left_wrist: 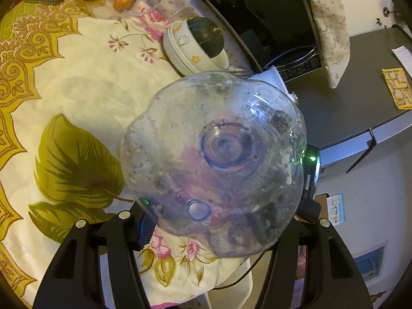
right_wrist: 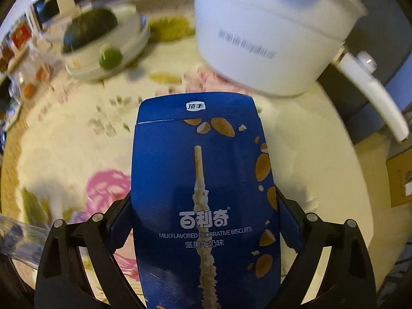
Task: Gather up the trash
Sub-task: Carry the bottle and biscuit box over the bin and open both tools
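Filling the lower centre of the right wrist view, a blue biscuit box (right_wrist: 203, 193) stands between the right gripper (right_wrist: 203, 234), its long axis running straight up the frame along the fingers; the jaws sit wide against its narrow sides, apparently gripping it. Beyond, upper right, a white pot (right_wrist: 257, 38) rests on the floral tablecloth (right_wrist: 64, 141). Centre of the left wrist view, the left gripper (left_wrist: 224, 206) pinches a clear plastic bottle (left_wrist: 213, 159), base toward the camera. Further up sits a bowl (left_wrist: 180, 49).
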The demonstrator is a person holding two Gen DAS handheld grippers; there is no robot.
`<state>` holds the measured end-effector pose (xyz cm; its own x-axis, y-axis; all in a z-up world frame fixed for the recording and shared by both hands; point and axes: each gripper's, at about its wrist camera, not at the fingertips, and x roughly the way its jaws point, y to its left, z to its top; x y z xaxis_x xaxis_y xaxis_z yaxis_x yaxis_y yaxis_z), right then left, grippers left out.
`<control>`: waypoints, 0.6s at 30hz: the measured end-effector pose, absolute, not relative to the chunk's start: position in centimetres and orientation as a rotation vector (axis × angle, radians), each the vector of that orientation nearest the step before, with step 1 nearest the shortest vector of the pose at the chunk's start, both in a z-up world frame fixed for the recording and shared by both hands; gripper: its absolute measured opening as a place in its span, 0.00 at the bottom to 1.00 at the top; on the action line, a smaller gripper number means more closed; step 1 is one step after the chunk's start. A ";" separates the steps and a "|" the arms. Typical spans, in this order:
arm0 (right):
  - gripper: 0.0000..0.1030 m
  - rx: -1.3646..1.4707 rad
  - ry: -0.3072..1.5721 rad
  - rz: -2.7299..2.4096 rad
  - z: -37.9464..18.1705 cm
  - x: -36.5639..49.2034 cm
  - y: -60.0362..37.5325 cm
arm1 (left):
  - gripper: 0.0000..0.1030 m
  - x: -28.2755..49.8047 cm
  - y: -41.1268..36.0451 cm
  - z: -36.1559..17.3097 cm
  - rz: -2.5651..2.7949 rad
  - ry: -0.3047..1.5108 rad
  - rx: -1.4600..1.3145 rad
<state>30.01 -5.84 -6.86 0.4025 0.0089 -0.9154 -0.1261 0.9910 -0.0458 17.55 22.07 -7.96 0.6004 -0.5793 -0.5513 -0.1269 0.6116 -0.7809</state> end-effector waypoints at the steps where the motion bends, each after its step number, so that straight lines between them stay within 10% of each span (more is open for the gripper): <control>1: 0.86 -0.103 1.128 0.081 -6.0 29.6 -6.1 | 0.58 17.5 22.1 -7.8 -0.310 0.904 -0.898; 18: 0.86 -0.027 0.902 -0.027 1.8 22.0 -12.1 | 0.58 14.9 17.7 -4.2 -0.428 0.838 -0.852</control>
